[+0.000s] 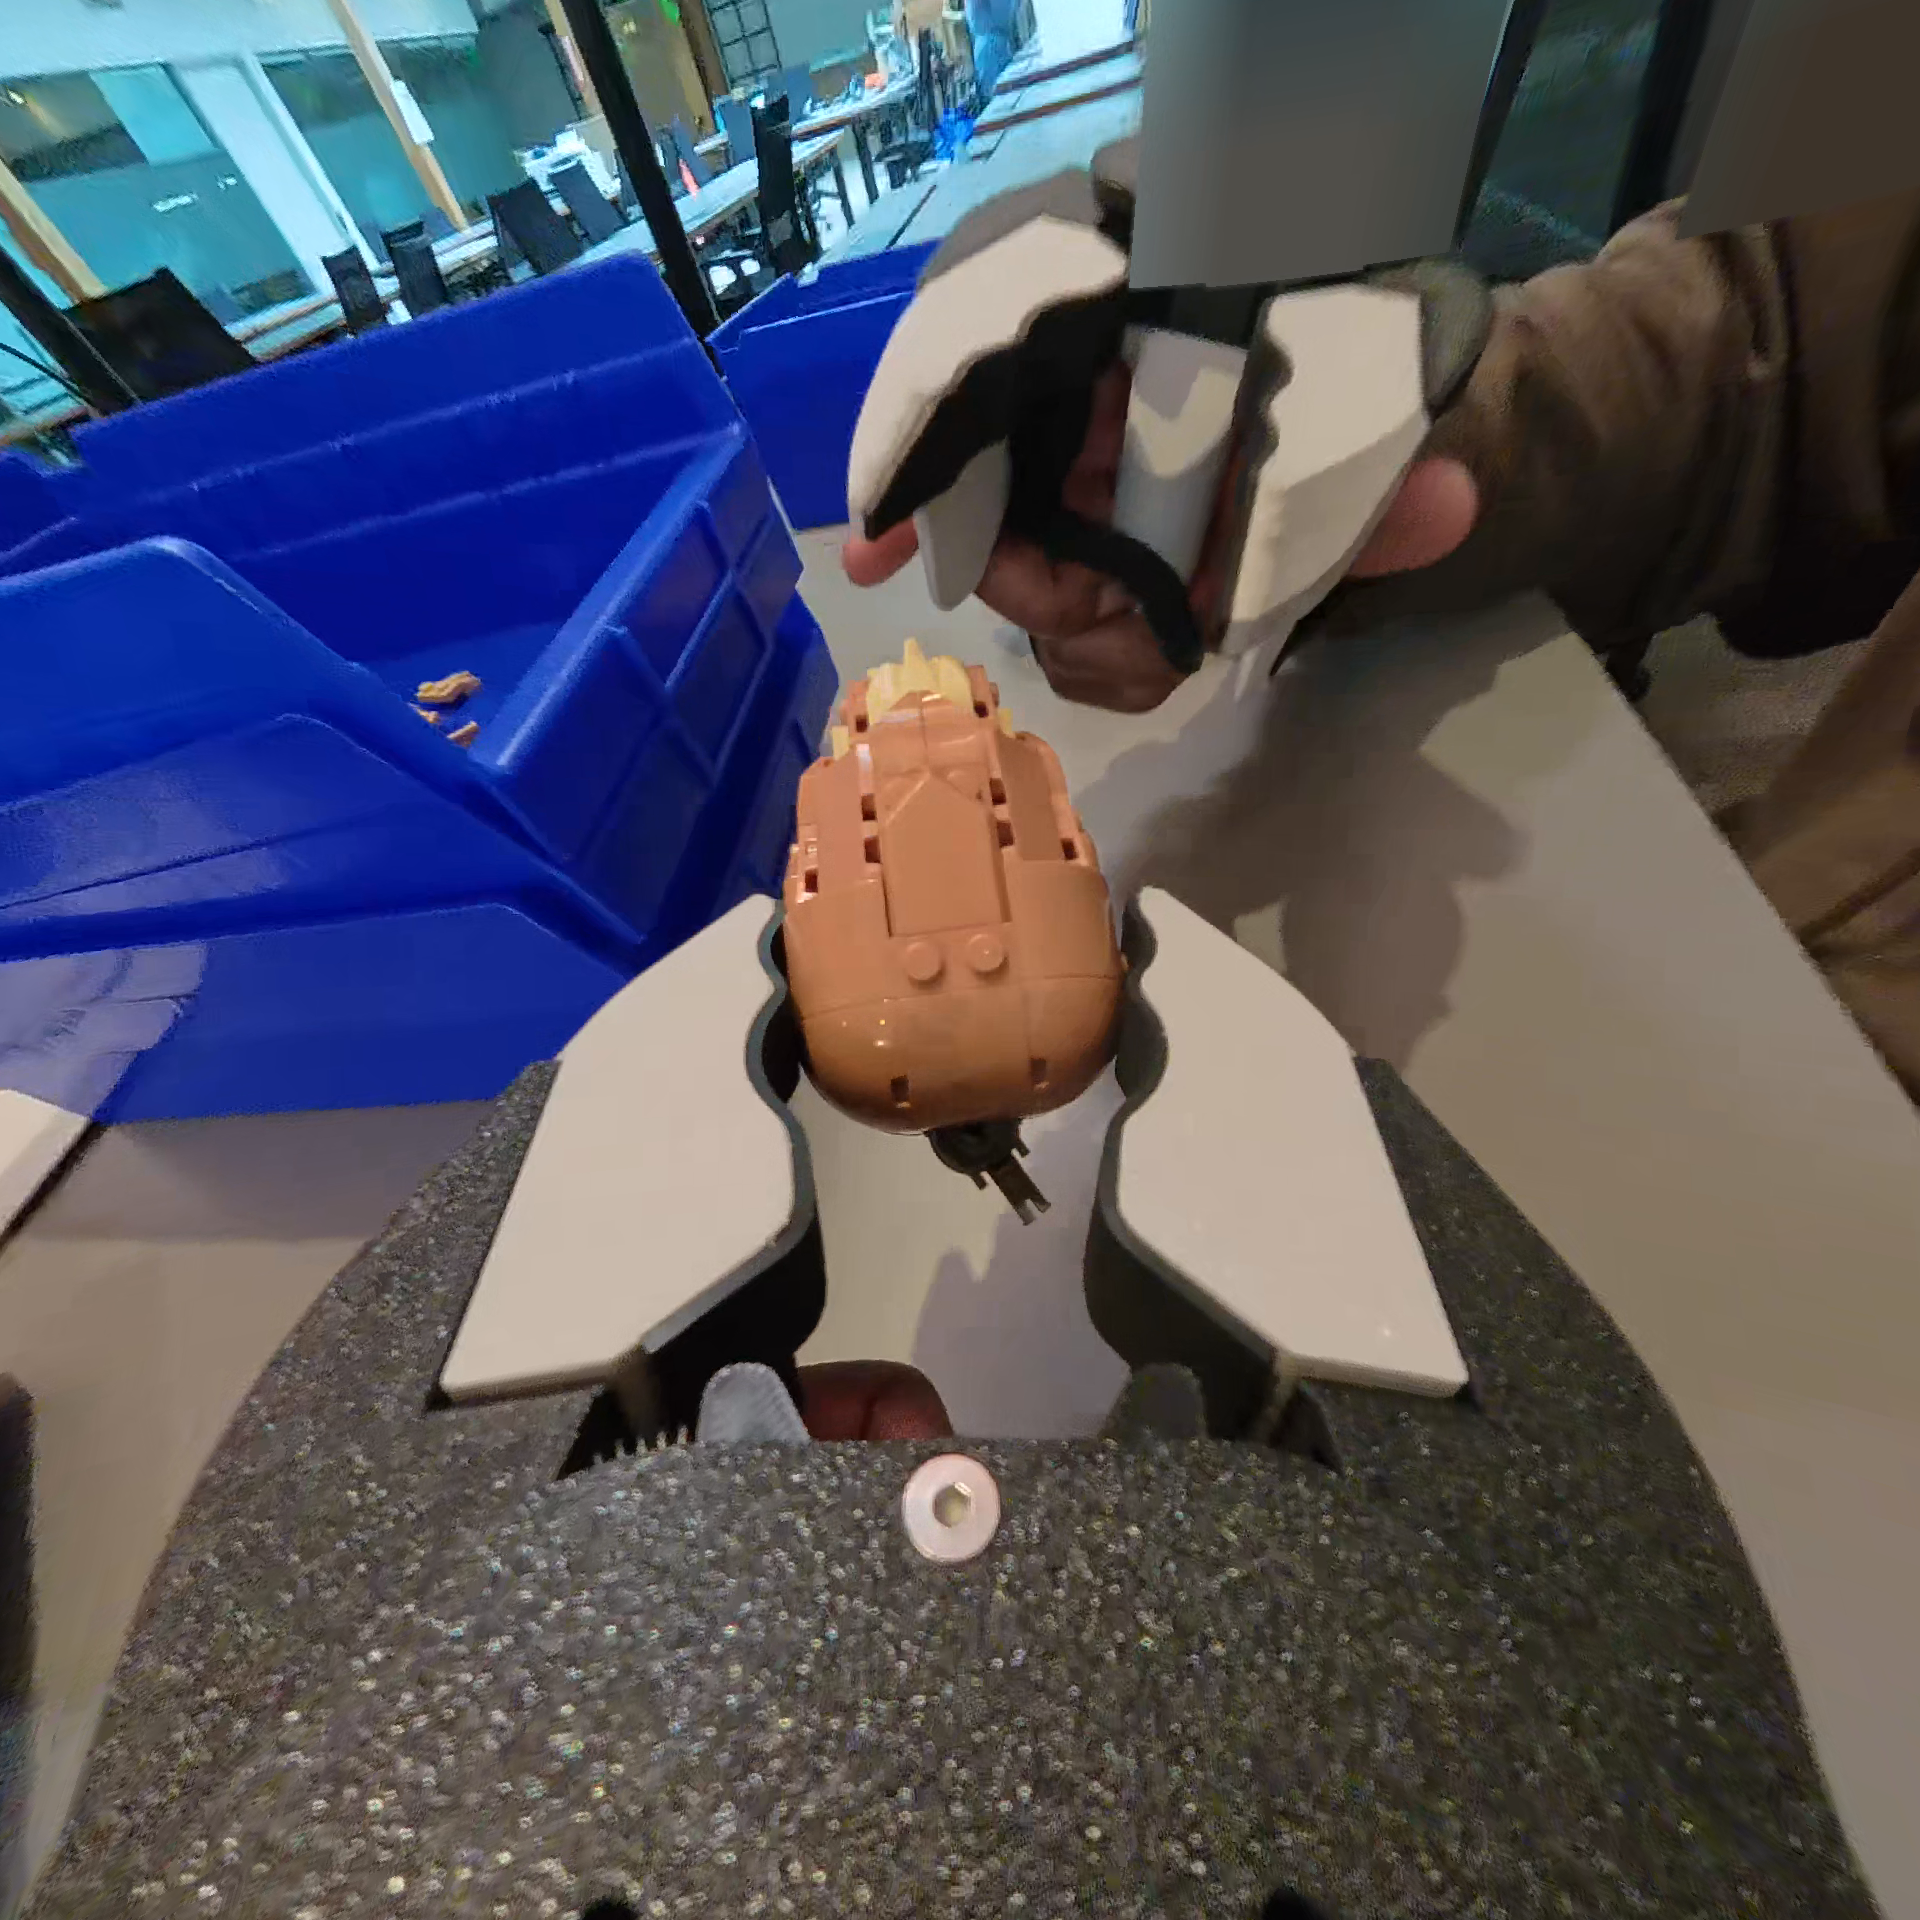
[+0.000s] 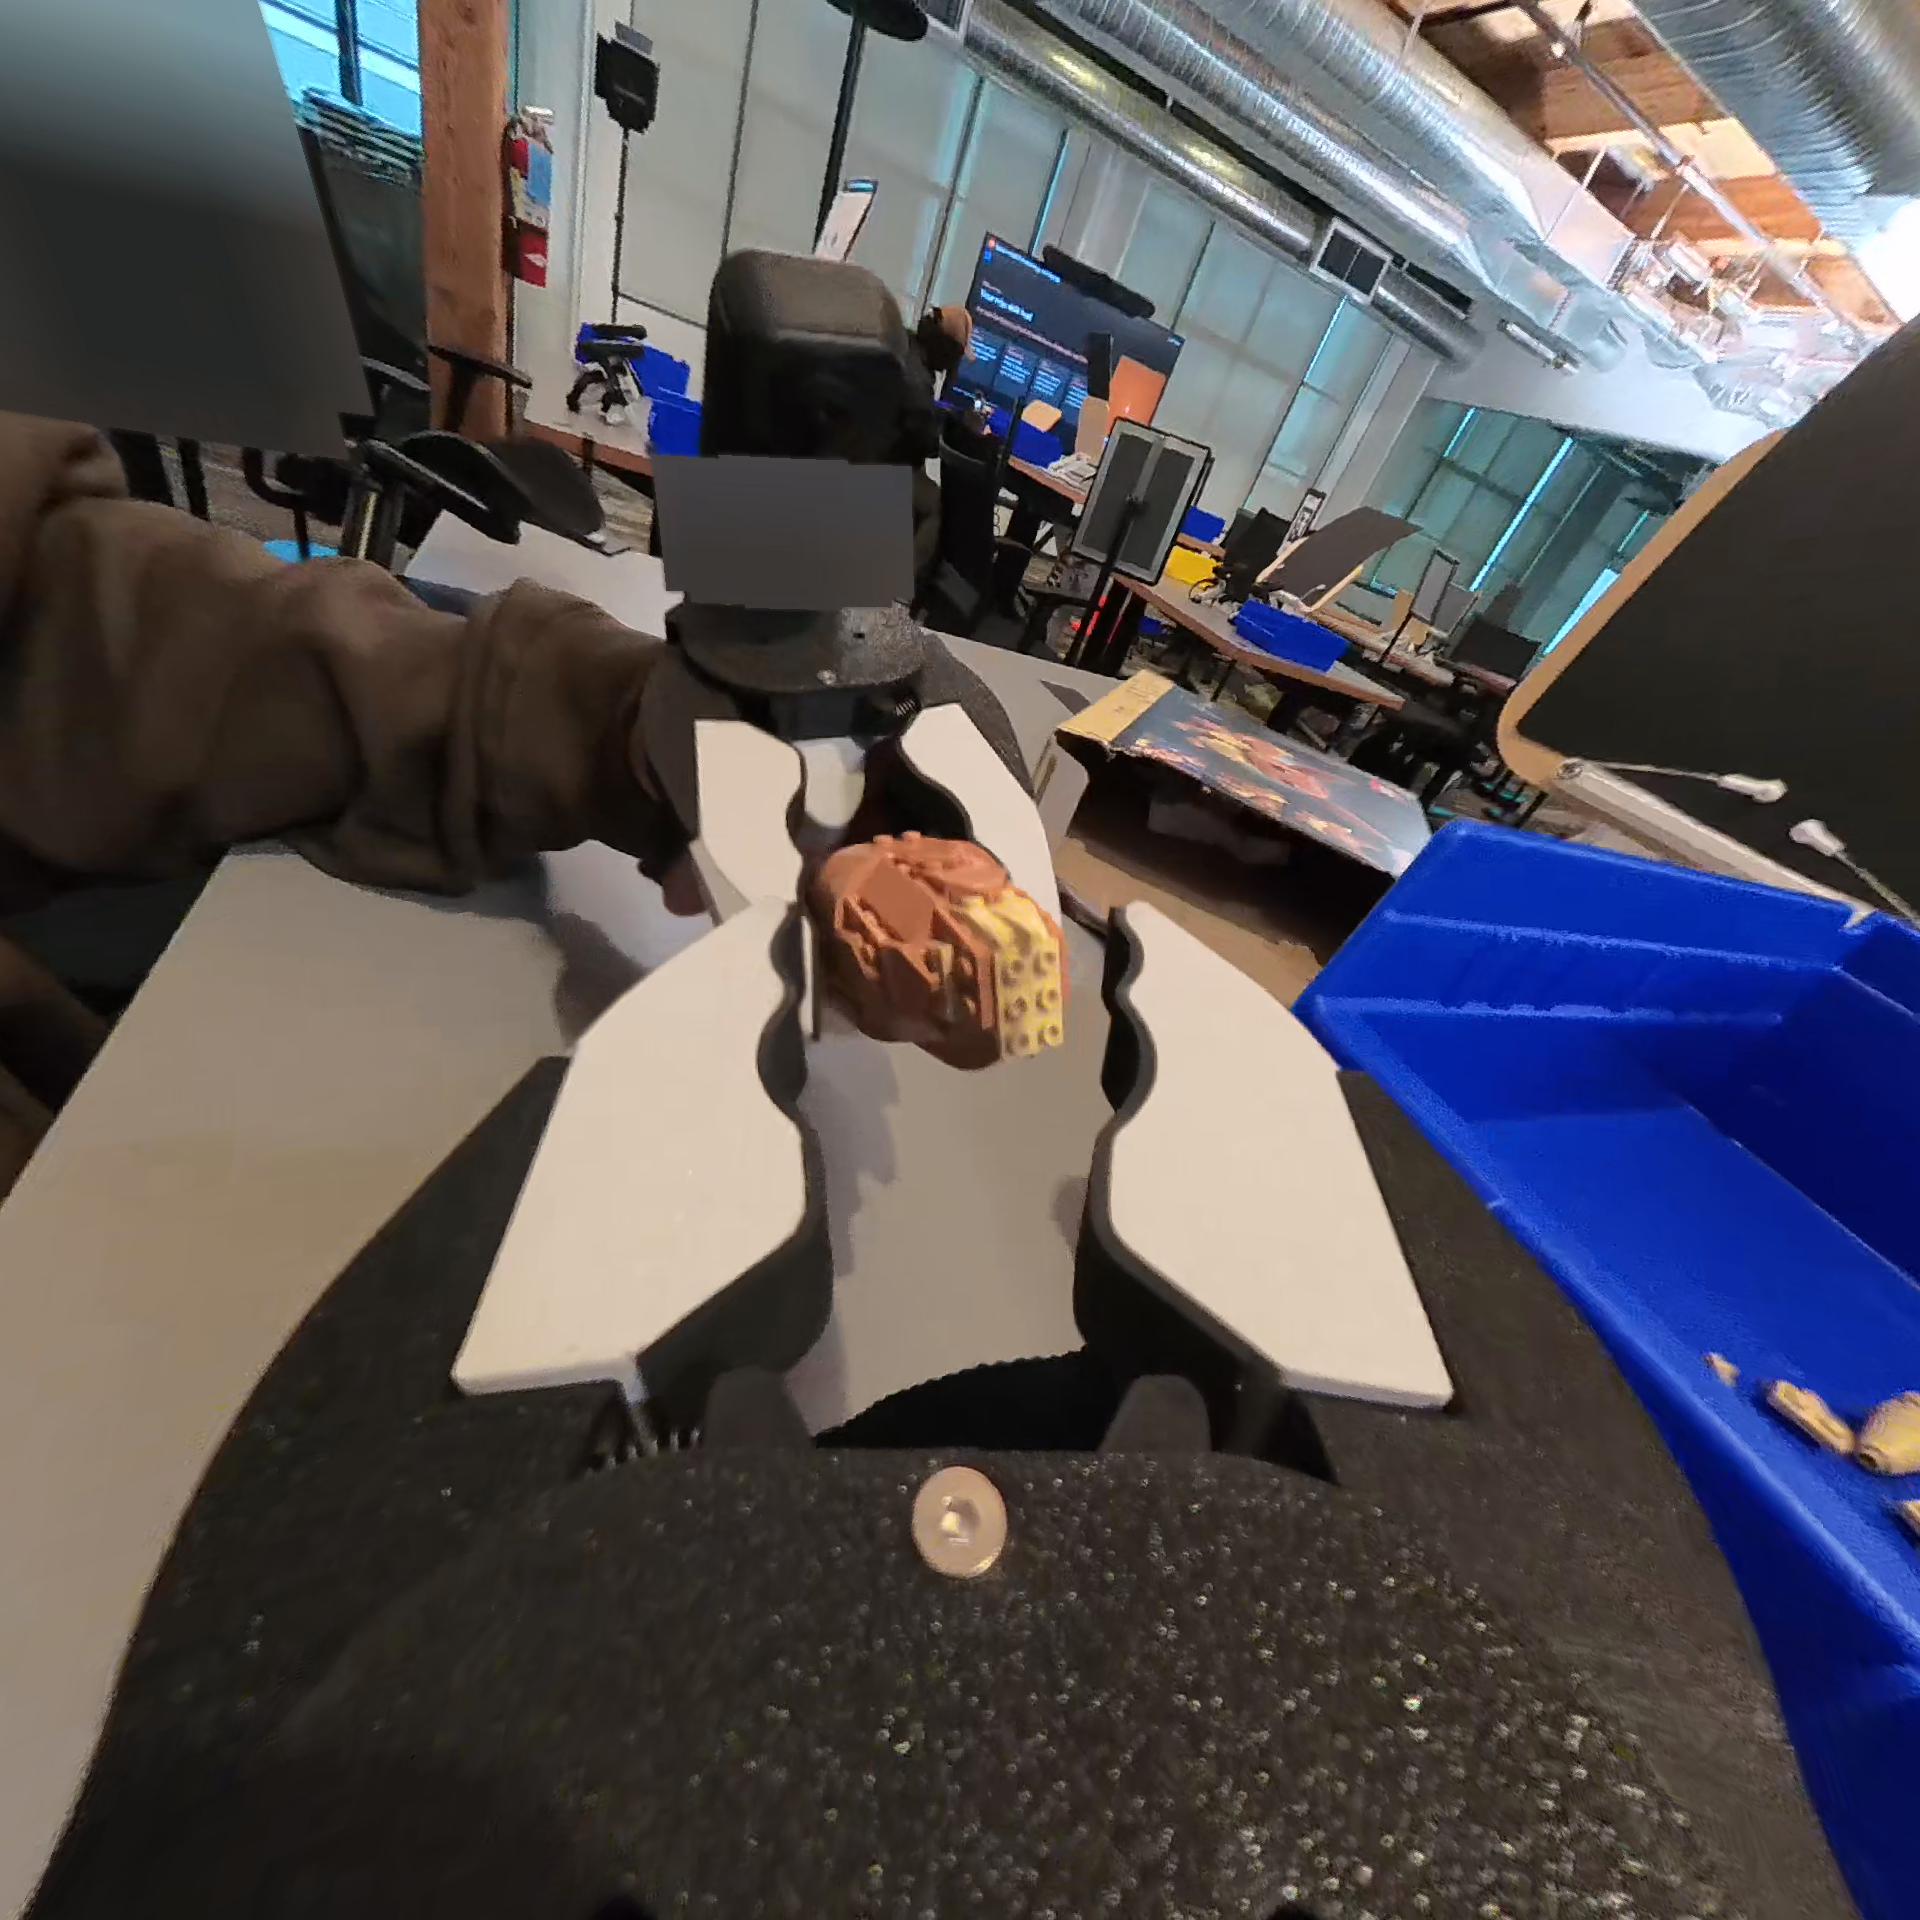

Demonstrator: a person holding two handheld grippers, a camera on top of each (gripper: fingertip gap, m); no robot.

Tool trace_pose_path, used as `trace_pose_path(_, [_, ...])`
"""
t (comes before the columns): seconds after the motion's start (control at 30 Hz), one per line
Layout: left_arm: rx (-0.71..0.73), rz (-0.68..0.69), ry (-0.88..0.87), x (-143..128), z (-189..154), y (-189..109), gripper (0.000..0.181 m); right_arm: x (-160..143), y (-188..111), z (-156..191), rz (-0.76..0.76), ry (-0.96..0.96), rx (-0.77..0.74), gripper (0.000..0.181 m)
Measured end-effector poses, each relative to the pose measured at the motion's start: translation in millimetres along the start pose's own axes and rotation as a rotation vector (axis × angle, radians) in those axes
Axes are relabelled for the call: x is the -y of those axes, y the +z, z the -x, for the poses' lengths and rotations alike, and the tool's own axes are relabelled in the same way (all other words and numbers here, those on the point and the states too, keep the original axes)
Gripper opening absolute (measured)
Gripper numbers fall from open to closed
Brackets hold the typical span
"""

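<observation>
A brown brick-built model (image 1: 945, 914) with a tan studded end (image 2: 1029, 977) is held above the grey table (image 1: 1507, 1091). My left gripper (image 1: 951, 935) is shut on its rounded near end; a small black part (image 1: 987, 1153) hangs below it. In the right wrist view the left gripper (image 2: 883, 894) faces the camera, clamping the model (image 2: 904, 956). My right gripper (image 2: 951, 935) is open, its fingers wide apart around the model's tan end, not gripping it. In the left wrist view the right gripper (image 1: 1091, 613) hovers just above and beyond the model's far end, held by a hand.
Stacked blue bins (image 1: 416, 623) stand left of the left gripper, with small tan pieces (image 1: 447, 691) inside. The same bin (image 2: 1662, 1091) is at the right in the right wrist view. An open cardboard box (image 2: 1247, 769) lies behind. A person's brown sleeve (image 2: 260, 707) crosses the table. The left gripper's tips are roughly 5 cm from the right gripper's.
</observation>
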State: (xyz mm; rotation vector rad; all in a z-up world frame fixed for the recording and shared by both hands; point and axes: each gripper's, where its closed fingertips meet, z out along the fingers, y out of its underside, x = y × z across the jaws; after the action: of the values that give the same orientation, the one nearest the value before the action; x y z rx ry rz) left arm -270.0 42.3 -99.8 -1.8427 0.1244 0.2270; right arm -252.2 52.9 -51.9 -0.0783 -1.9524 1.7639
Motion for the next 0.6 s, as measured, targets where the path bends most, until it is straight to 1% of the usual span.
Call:
trace_pose_path(0.1, [-0.044,-0.051,-0.017,8.6,-5.4,-1.5,0.060,-5.9,5.0,3.0,0.032,0.050,0.027,0.055])
trace_pose_path(0.23, [-0.110,-0.085,0.045,16.1,-22.0,-3.5,0.060,-6.2,6.5,13.4,0.017,0.089,0.080,0.050])
trace_pose_path(0.3, [-0.134,-0.089,0.080,17.9,-29.2,-3.6,0.060,-10.2,9.1,21.2,0.042,0.084,0.115,0.048])
trace_pose_path(0.47, [-0.145,-0.069,0.117,14.5,-33.2,-4.1,0.060,-13.5,12.2,30.0,0.063,0.044,0.131,0.047])
trace_pose_path(0.6, [-0.156,-0.003,0.155,3.4,-37.6,2.2,0.060,-19.6,14.5,33.7,0.093,-0.015,0.128,0.051])
